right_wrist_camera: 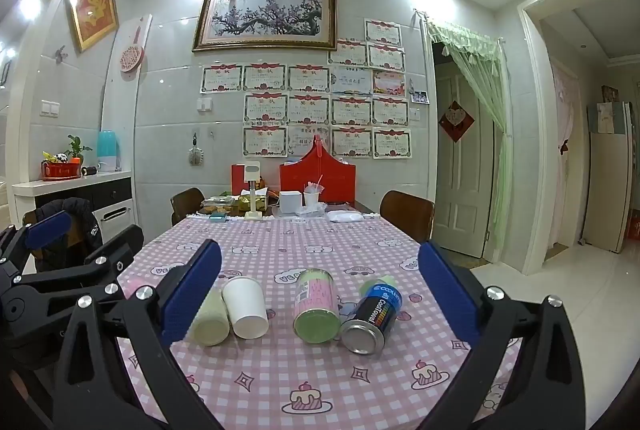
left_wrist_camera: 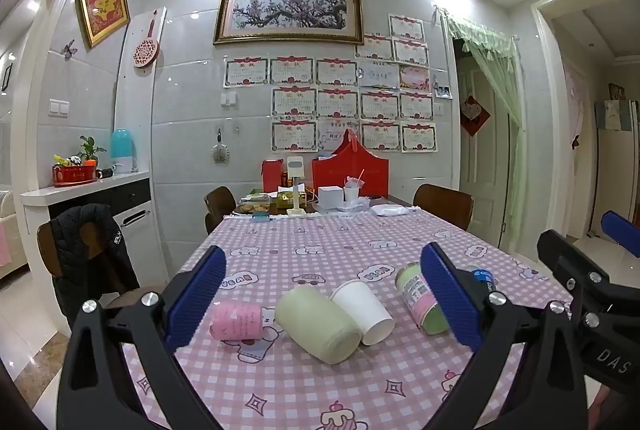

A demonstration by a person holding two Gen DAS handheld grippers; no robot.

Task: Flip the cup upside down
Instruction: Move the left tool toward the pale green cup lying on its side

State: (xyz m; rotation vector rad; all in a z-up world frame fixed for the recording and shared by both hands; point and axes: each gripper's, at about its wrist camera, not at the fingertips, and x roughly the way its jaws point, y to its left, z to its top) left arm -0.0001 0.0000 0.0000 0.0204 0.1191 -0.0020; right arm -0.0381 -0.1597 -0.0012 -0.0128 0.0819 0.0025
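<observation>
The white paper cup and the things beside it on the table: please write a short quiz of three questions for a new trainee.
1. True or false: the white paper cup stands upright on the pink checked tablecloth.
2. Which thing touches the cup on its left in the right wrist view? A) the pale green cylinder B) the dark blue metal can C) the green and pink tin
3. Fill in: the fingers of the left gripper and of the right gripper are spread ____, holding nothing.

Key: 1 false, it lies on its side; 2 A; 3 open.
</observation>
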